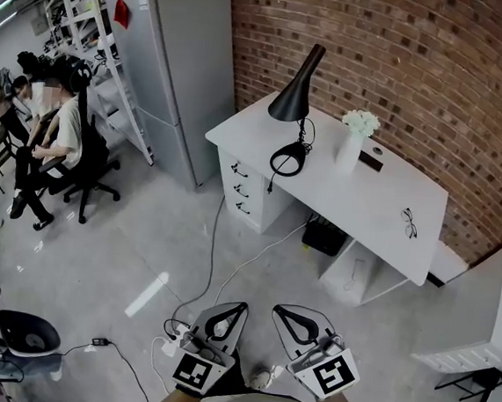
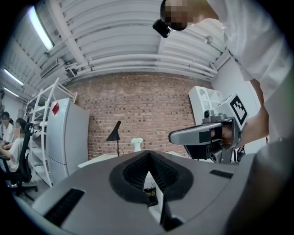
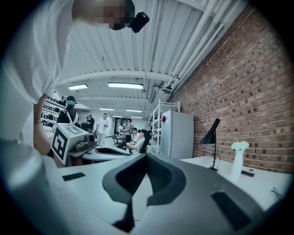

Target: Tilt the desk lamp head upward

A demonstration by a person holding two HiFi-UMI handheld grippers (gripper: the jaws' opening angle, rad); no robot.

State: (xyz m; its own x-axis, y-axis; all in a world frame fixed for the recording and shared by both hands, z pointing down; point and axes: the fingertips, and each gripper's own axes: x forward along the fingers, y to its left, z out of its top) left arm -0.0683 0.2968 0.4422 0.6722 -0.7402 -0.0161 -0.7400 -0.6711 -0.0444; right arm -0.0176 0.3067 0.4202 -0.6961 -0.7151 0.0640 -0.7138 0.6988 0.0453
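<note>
Head view: left tool (image 1: pixel 241 308) and right tool (image 1: pixel 279 311) side by side, jaws closed on nothing; desk lamp (image 1: pixel 295 92) on the table (image 1: pixel 383 208) well ahead of them.

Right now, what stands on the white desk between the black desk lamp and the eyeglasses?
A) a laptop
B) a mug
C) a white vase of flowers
C: a white vase of white flowers stands on the desk, between the desk lamp and the eyeglasses.
</note>
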